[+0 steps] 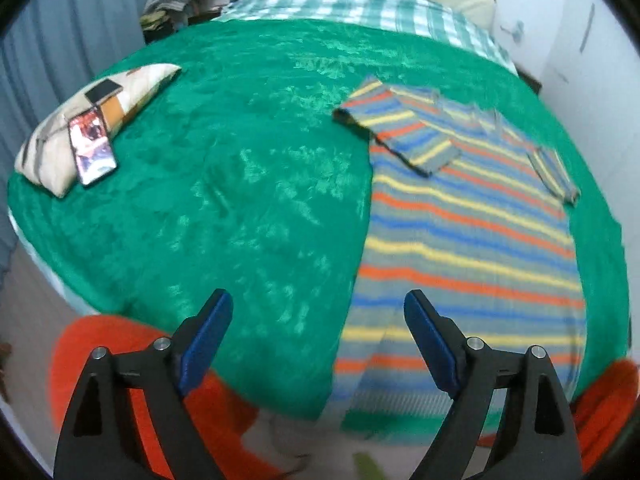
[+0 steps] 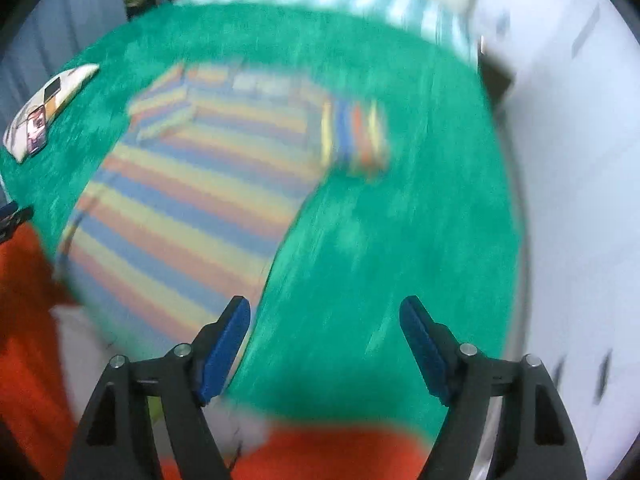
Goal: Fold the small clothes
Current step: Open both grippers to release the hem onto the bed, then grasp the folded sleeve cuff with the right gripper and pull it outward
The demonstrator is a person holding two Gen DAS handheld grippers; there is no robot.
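A striped shirt [image 1: 472, 220] in grey, blue, yellow and orange lies flat on the green bed cover [image 1: 240, 160], hem at the near edge. Its left sleeve [image 1: 400, 128] is folded inward over the chest. The right sleeve [image 1: 554, 174] lies at the far right. My left gripper [image 1: 318, 304] is open and empty above the bed's near edge, its right finger over the hem. In the blurred right wrist view the shirt [image 2: 192, 184] lies left of centre, its right sleeve [image 2: 356, 140] sticking out. My right gripper [image 2: 325, 308] is open and empty above the cover to the shirt's right.
A patterned pillow [image 1: 64, 140] with a lit phone [image 1: 92, 144] on it lies at the bed's left side. A green checked sheet [image 1: 360, 8] and cream pillow lie at the head. A white wall [image 2: 580, 200] is on the right. Orange fabric [image 1: 120, 360] shows below the grippers.
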